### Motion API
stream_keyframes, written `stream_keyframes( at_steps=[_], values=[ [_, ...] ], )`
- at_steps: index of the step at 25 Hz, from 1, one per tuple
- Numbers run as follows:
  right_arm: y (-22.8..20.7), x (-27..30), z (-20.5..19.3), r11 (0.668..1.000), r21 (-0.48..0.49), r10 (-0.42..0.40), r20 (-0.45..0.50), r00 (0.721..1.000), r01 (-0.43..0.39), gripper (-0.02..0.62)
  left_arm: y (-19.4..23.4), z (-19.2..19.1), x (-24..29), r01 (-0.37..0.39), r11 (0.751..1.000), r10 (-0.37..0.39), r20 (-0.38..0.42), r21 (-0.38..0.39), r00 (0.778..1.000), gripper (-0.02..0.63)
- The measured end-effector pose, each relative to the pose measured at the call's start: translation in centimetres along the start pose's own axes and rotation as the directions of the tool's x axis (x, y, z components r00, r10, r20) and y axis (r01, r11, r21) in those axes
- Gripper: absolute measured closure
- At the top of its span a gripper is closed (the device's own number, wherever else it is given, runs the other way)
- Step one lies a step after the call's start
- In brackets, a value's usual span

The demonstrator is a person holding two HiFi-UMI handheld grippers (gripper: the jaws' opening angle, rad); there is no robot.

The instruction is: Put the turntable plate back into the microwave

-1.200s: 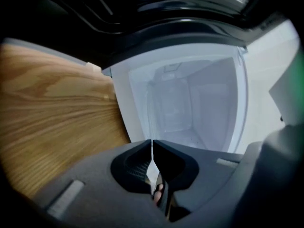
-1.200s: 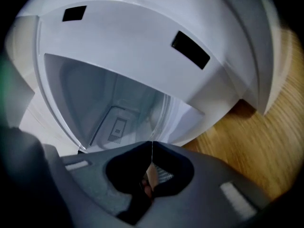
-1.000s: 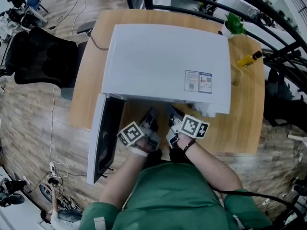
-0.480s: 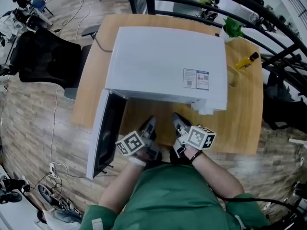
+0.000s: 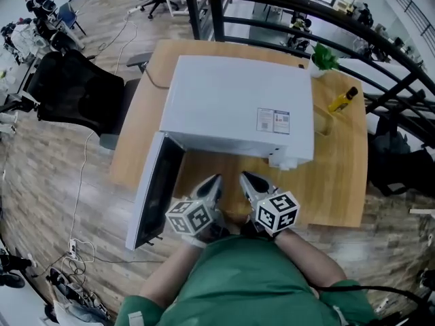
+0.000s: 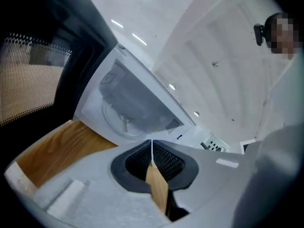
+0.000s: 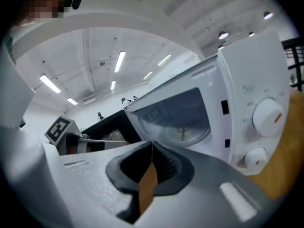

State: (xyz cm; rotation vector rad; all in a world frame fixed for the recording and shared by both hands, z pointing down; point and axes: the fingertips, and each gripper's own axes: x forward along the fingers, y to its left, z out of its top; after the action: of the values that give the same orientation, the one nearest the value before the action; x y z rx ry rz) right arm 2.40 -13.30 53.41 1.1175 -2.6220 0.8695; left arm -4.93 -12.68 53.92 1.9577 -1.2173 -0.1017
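Green top [image 5: 253, 277], sleeves seemingly short; grey left tongs [image 5: 215, 180], right tongs [image 5: 245, 177], black ribbed pads [image 6: 167, 162], black-white marker cubes [image 5: 192, 216]

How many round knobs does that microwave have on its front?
2. In the right gripper view, the upper knob sits on the microwave front, right of the open cavity; the lower knob is just below it. None seems hidden.

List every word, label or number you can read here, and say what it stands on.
Sticker on top of the microwave: print too small to read.
Marks beside the upper dial: blurred, unreadable.
Marker cubes: black-and-white square patterns, no words.
Nothing here can be quoted.
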Motion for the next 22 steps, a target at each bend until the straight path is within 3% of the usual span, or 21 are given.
stream_keyframes(
  at_steps=[5, 10, 16, 19, 22],
  values=[
    [1.3, -1.2, 1.8, 0.999, -0.045, 0.013, 0.025, 1.000, -0.012, 0.589, -1.9, 1.9, -0.6, -0.008, 0.996, 0.005, 0.030, 0.089, 1.000, 0.589],
    [2.2, -2.6, 5.8, 0.981, -0.191, 0.002, 0.127, 0.992, 0.022, 0.589, -4.1, 4.0, -0.6, -0.019, 0.972, 0.007, 0.054, 0.235, 0.999, 0.589],
    [3.9, -4.2, 10.5, 0.926, -0.368, 0.000, 0.234, 0.972, 0.088, 0.591, -7.0, 8.7, -1.3, -0.032, 0.905, -0.031, 0.141, 0.424, 0.989, 0.589],
    [4.1, -5.2, 12.6, 0.905, -0.405, -0.011, 0.288, 0.957, 0.132, 0.591, -8.6, 11.0, -2.0, -0.049, 0.863, -0.053, 0.188, 0.503, 0.981, 0.589],
    [4.1, -6.3, 14.7, 0.910, -0.387, -0.011, 0.341, 0.940, 0.151, 0.591, -10.3, 12.8, -2.5, -0.075, 0.810, -0.066, 0.218, 0.582, 0.974, 0.589]
  ],
)
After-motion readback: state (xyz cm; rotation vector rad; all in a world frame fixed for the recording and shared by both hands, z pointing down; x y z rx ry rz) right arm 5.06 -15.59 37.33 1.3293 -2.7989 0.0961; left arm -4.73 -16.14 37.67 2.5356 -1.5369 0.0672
